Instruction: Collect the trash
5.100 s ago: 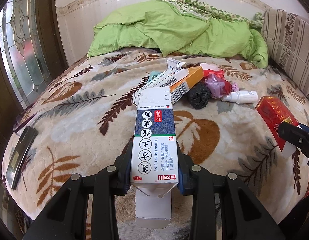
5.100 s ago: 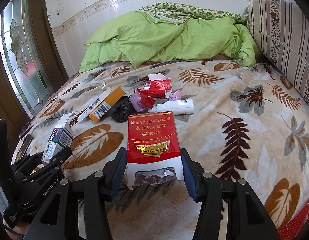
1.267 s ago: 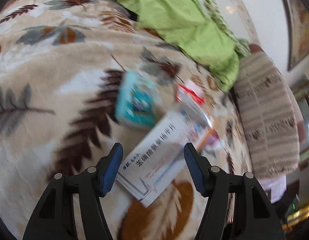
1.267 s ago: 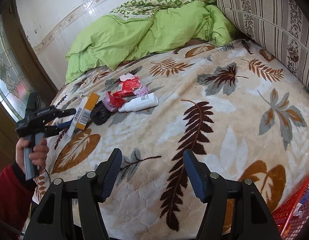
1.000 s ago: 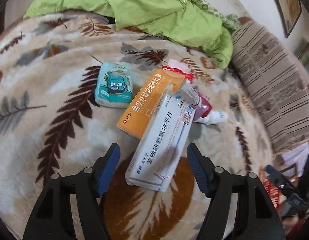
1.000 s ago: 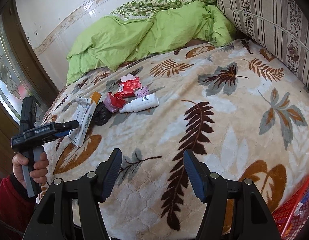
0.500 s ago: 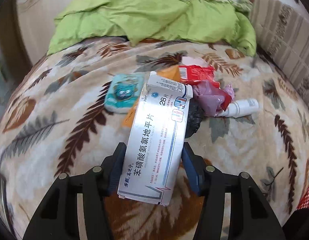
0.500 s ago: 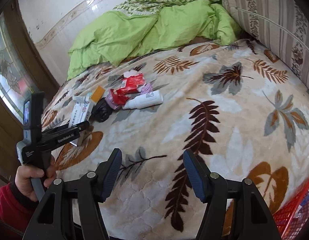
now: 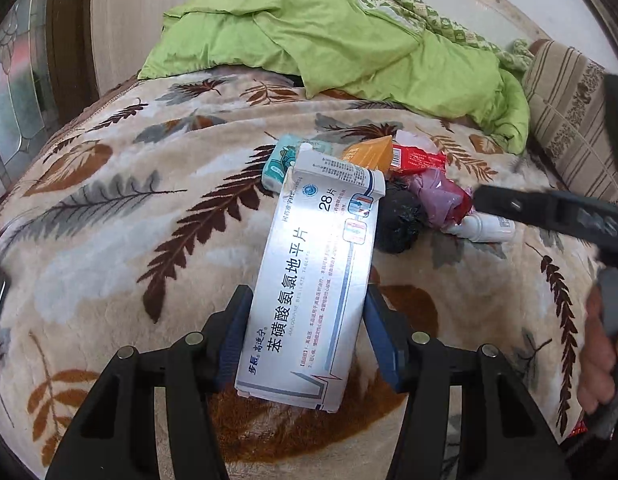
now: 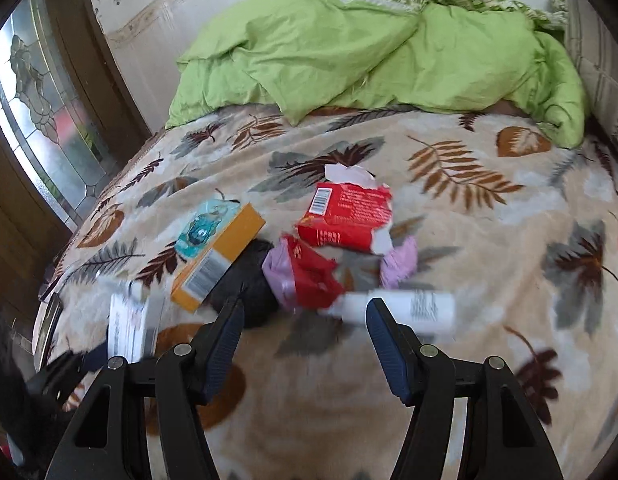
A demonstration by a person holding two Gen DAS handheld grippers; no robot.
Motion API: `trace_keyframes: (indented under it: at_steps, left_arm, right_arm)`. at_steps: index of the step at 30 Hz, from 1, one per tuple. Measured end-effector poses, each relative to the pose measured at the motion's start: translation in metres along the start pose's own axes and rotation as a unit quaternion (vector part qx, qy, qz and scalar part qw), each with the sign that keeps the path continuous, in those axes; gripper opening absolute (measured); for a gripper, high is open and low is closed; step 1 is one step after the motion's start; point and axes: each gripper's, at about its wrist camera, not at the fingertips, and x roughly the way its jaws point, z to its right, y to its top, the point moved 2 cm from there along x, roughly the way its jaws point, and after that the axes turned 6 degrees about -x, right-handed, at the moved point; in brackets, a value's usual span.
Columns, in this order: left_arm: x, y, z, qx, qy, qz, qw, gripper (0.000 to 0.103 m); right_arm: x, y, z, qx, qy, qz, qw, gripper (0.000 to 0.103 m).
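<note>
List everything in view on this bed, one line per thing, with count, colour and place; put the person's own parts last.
medicine box: 1, white-silver, clamped in left tongs
orange box: 1, orange, left in pile
tissue pack: 1, teal, behind orange box
black bag: 1, black, pile centre
red packet: 1, red, torn, back of pile
red-purple wrapper: 1, beside black bag
white bottle: 1, white, lying, front of pile
blanket: 1, beige, leaf print
quilt: 1, green, far end
left tongs: shut on box
right tongs: open, near bottle
</note>
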Motion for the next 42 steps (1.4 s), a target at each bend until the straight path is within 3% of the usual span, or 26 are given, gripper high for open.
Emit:
trace_keyframes:
  at_steps: [4, 6, 11, 18, 23, 32, 36, 42]
  left_arm:
    - [0.006, 0.0, 0.002, 0.001, -0.01, -0.006, 0.9999, 0.053]
    - [0.009, -0.001, 0.004, 0.003, -0.017, -0.011, 0.9998, 0.052]
    - [0.008, 0.0, 0.011, 0.013, -0.031, -0.004, 0.9994, 0.052]
    - [0.006, -0.007, 0.02, 0.031, -0.051, -0.004, 0.9982, 0.052]
    - [0.008, -0.013, 0.03, 0.055, -0.056, -0.007, 0.9969, 0.052]
    - [-0.003, -0.023, 0.053, 0.106, -0.063, 0.026, 0.992, 0.05]
    - [-0.003, -0.027, 0.058, 0.122, -0.061, 0.027, 0.9903, 0.05]
    - [0.0, -0.032, 0.06, 0.138, -0.061, 0.022, 0.9882, 0.05]
  right_arm:
    - [0.03, 0.011, -0.005, -0.039, -0.006, -0.019, 0.999, 0.064]
    - [0.04, 0.01, -0.008, -0.047, -0.001, -0.032, 0.998, 0.046]
    - [0.024, -0.001, -0.007, -0.027, -0.005, -0.003, 1.0, 0.034]
    - [-0.054, -0.039, 0.001, 0.031, -0.012, 0.047, 0.998, 0.034]
    - [-0.102, -0.08, 0.014, 0.067, -0.061, 0.048, 0.995, 0.035]
    - [-0.155, -0.105, 0.034, 0.119, -0.106, 0.039, 0.986, 0.035]
    - [-0.174, -0.113, 0.041, 0.122, -0.132, 0.04, 0.983, 0.034]
    - [-0.192, -0.119, 0.045, 0.151, -0.135, 0.043, 0.978, 0.034]
